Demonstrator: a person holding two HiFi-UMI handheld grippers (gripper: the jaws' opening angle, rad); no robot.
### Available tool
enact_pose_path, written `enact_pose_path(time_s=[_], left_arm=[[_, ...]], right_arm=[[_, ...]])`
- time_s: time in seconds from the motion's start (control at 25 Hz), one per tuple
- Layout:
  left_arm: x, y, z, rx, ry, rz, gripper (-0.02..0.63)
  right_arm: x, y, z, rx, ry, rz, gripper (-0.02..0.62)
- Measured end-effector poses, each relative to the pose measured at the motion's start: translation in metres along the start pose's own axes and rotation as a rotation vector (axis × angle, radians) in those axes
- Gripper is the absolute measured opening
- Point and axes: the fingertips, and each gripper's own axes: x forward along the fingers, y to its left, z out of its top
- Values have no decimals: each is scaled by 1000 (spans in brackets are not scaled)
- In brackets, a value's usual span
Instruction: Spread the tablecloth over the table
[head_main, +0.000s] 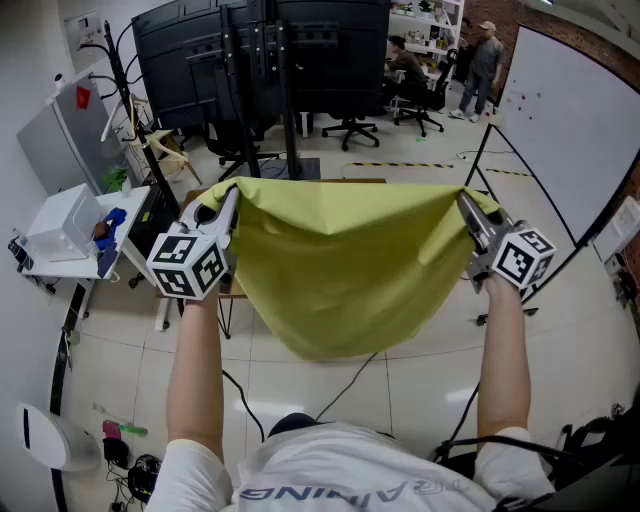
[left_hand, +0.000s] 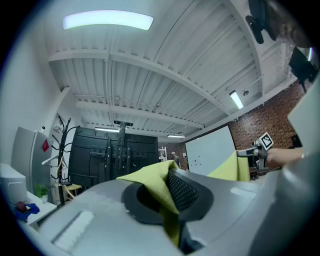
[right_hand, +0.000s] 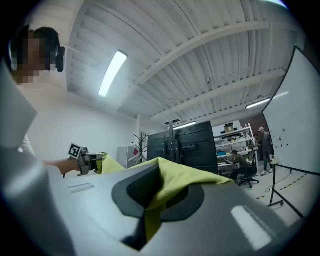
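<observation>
A yellow-green tablecloth (head_main: 340, 265) hangs stretched in the air between my two grippers, sagging to a point in the middle. My left gripper (head_main: 228, 198) is shut on its left corner, and that pinched corner (left_hand: 162, 187) pokes up between the jaws in the left gripper view. On the other side my right gripper (head_main: 466, 205) is shut on the right corner (right_hand: 160, 192). Both grippers are held up at about the same height, roughly level. The wooden table (head_main: 365, 181) lies mostly hidden behind the cloth; only a strip of its far edge shows.
Black screens on stands (head_main: 270, 60) and office chairs (head_main: 350, 128) stand beyond the table. A whiteboard (head_main: 575, 130) leans at the right. At left are a coat rack (head_main: 120, 80) and a white cart with items (head_main: 70, 235). People (head_main: 485, 65) stand far back. Cables cross the floor.
</observation>
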Motion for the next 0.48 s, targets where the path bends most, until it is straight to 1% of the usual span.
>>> enact_pose_path(time_s=[0.12,0.24,0.4,0.48], left_arm=[[12,-1,7,-3,-19,16,9],[23,7,10,0,-22,27,9],[45,21,28,23,-41,40,9],[59,28,33,34,-46,38,9]], right_arm=[[6,-12,4,-7,-7,6,11],[16,-18,7,-4,-15,15,11],[38,-28,24,-23,-40,33,11],[50,-38,31,-30,-57,25,11]])
